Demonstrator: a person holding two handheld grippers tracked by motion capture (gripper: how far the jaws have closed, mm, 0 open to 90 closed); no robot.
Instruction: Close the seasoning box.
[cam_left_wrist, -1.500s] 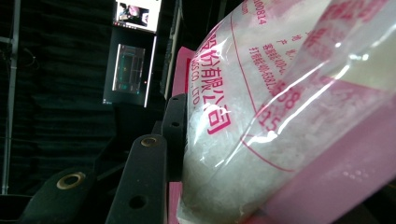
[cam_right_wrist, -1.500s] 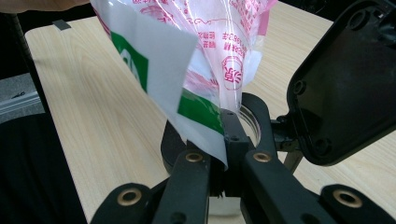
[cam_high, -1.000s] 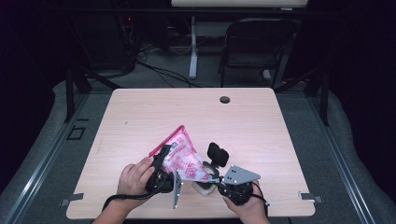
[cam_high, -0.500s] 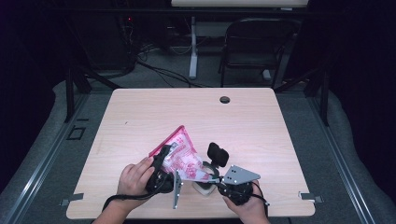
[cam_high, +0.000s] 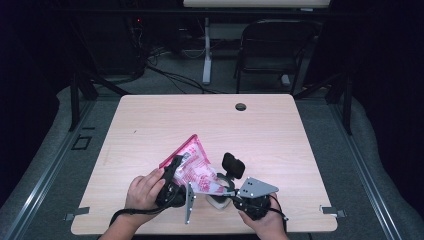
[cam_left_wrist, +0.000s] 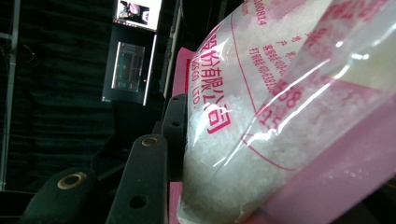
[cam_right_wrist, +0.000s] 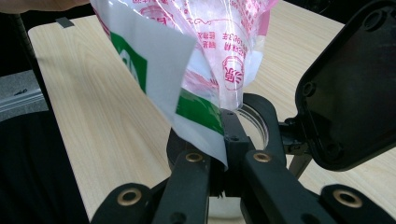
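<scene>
Bag (cam_right_wrist: 219, 42) mouth over clear jar (cam_right_wrist: 254, 122): right gripper view.

Your left gripper (cam_high: 172, 182) and right gripper (cam_high: 250, 200) are black; brass-coloured screws stud the jaws, grey three-cornered plates sit behind them, black cables trail back.

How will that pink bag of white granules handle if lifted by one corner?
Probably floppy: the pink bag is thin creased film, sagging between the left gripper and right gripper. Likely heavy for its size, as the granules bulge it. The glossy film may slip.
</scene>
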